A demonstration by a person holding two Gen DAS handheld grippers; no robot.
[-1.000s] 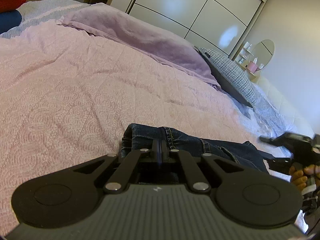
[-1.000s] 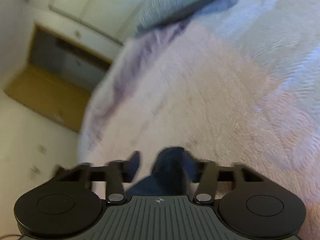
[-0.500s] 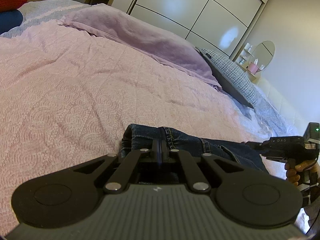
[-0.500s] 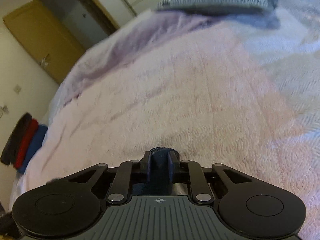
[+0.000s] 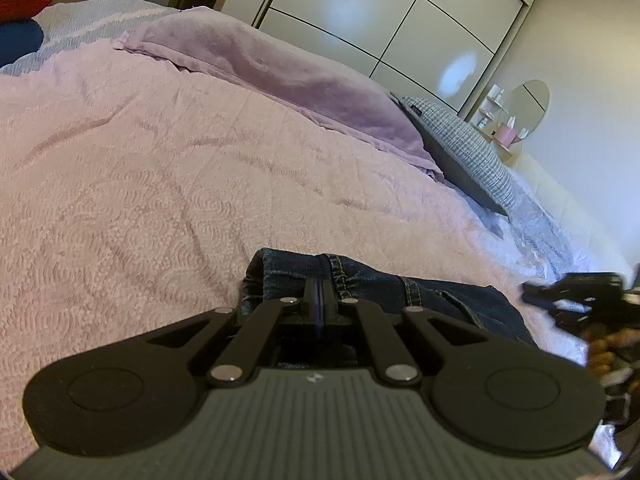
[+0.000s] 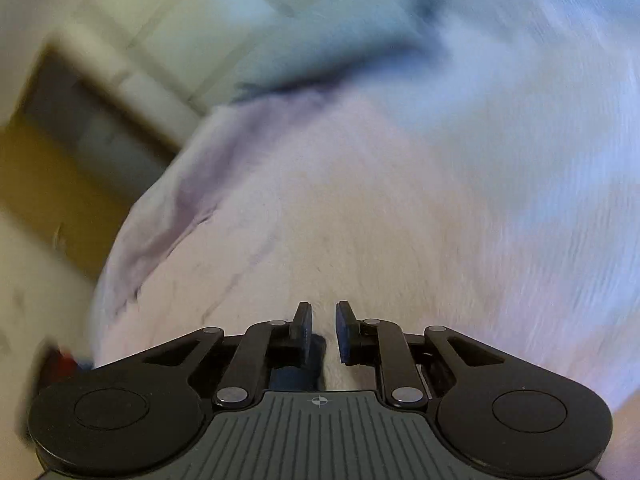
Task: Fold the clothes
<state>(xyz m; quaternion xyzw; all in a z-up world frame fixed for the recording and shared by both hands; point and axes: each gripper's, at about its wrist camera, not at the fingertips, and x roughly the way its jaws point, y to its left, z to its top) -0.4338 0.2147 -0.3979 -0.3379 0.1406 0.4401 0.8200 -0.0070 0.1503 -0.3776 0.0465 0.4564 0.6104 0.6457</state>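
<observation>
Dark blue jeans [image 5: 360,280] lie on the pink bedspread [image 5: 140,200]. My left gripper [image 5: 319,296] is shut on the jeans' near edge by a stitched seam. My right gripper [image 6: 322,326] is slightly open, its fingers a small gap apart with nothing between the tips; a bit of dark denim [image 6: 296,372] shows low behind the left finger. The right wrist view is blurred by motion. The right gripper also shows at the right edge of the left wrist view [image 5: 576,292], blurred, just past the far end of the jeans.
A lilac blanket [image 5: 280,72] and a grey checked pillow [image 5: 460,148] lie along the bed's far side. White wardrobe doors [image 5: 380,20] stand behind. Folded red and blue clothes [image 5: 20,20] sit at the far left. A round mirror [image 5: 528,108] stands at the right.
My right gripper was shut on the denim half a second ago; now its fingers have parted, the denim has dropped away and it swings quickly. My left gripper stays shut on the jeans.
</observation>
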